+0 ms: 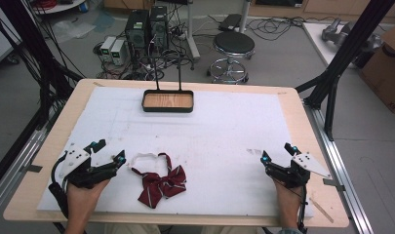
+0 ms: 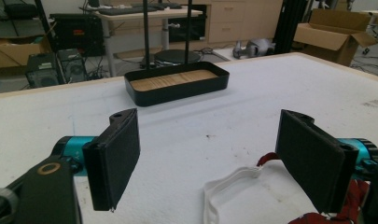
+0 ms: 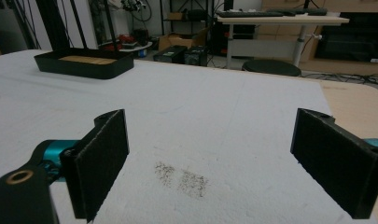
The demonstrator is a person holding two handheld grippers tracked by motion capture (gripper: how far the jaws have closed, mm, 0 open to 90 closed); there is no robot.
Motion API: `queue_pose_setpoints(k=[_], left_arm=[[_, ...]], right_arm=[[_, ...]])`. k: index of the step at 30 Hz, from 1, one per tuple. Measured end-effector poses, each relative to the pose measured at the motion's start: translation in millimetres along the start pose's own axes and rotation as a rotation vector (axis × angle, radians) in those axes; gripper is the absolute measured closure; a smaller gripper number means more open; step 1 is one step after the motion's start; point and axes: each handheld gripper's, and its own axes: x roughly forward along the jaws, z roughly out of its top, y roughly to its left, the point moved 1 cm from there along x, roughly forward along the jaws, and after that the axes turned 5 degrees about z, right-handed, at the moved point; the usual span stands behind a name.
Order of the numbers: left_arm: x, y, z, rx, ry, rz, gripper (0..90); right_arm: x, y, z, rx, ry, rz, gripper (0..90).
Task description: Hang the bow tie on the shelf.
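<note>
At the table, my left gripper (image 1: 106, 150) and right gripper (image 1: 280, 152) rest with jaws spread wide, holding nothing. The red striped bow tie (image 1: 159, 180) with its white strap lies just beside the left one, untouched. The black tray (image 1: 167, 108) stands empty at the far edge; by my reckoning, nothing is yet done.

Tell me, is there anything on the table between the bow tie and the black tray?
Nothing: the high view shows bare white cover from the bow tie to the black tray.
</note>
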Motion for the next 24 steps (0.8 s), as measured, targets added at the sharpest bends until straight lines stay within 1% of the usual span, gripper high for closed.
queue_pose_setpoints(k=[4, 6, 7, 8, 9, 10, 12, 16, 18, 19, 22, 23, 24], left_arm=[[2.4, -5.0, -1.1, 0.004, 0.009, -0.022, 22.2], [5.0, -9.9, -3.1, 0.007, 0.017, -0.033, 22.2], [6.6, -12.5, -4.6, 0.008, 0.025, -0.044, 22.2], [8.4, -15.4, -6.0, 0.013, 0.040, -0.055, 22.2], [10.2, -18.1, -7.2, 0.017, 0.049, -0.062, 22.2], [12.8, -22.4, -9.2, 0.028, 0.061, -0.075, 22.2], [17.3, -30.8, -12.6, 0.035, 0.072, -0.104, 22.2], [27.6, -51.3, -20.6, 0.085, 0.119, -0.158, 22.4], [31.8, -63.0, -24.2, 0.135, 0.138, -0.186, 23.4], [33.1, -66.6, -25.3, 0.146, 0.145, -0.197, 25.5], [37.4, -77.8, -29.8, 0.183, 0.175, -0.228, 27.6], [38.9, -81.2, -31.7, 0.193, 0.188, -0.235, 30.8], [39.7, -83.0, -32.7, 0.196, 0.194, -0.243, 30.8]], right_arm=[[-0.3, -0.2, 0.0, -0.002, 0.000, -0.002, 10.3], [-0.6, -0.1, 0.2, -0.003, -0.002, 0.001, 10.4], [-1.0, 0.3, 0.7, 0.010, -0.001, 0.002, 10.4], [-1.0, 0.3, 0.7, 0.010, -0.001, 0.002, 10.4], [-1.4, -0.6, 1.5, 0.027, 0.000, 0.017, 10.3], [-1.4, -0.6, 1.5, 0.027, 0.000, 0.017, 10.3], [-1.8, -0.5, 1.4, 0.025, -0.005, 0.014, 10.4], [-2.0, -0.1, 1.4, 0.022, -0.007, 0.015, 10.4], [-2.0, -0.5, 1.4, 0.023, -0.008, 0.013, 10.4], [-2.1, -0.6, 1.4, 0.024, -0.010, 0.013, 10.4], [-2.0, -0.4, 1.4, 0.024, -0.009, 0.013, 10.4], [-2.0, -0.4, 1.4, 0.023, -0.010, 0.012, 10.4], [-2.0, -0.4, 1.4, 0.023, -0.010, 0.012, 10.4]])
